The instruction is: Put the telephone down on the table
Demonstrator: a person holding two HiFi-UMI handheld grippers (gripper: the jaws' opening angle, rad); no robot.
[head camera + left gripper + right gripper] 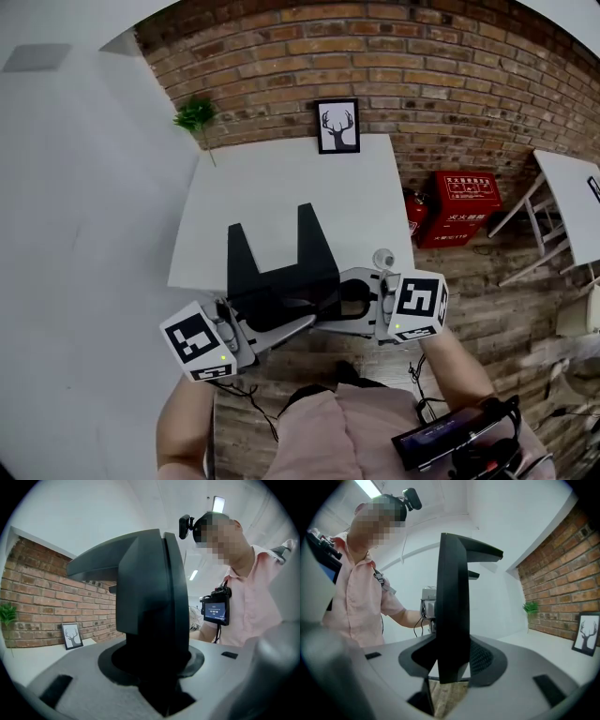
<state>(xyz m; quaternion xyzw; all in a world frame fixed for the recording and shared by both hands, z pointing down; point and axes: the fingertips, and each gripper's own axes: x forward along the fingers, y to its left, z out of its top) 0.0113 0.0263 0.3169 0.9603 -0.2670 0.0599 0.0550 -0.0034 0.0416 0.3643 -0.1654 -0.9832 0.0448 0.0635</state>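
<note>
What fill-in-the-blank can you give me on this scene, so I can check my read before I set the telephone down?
1. The left gripper and right gripper are both shut on the telephone, which is ___ resting on the table yet.
2. The framed picture stands before a wall of ___.
3. In the head view, the box on the floor right of the table is ___.
Missing words: not; brick; red.

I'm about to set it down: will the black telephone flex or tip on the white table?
Likely stiff: the telephone shows no sag held between the left hand-held gripper and right hand-held gripper. Its two tall uprights suggest it could tip if landed unevenly.
</note>
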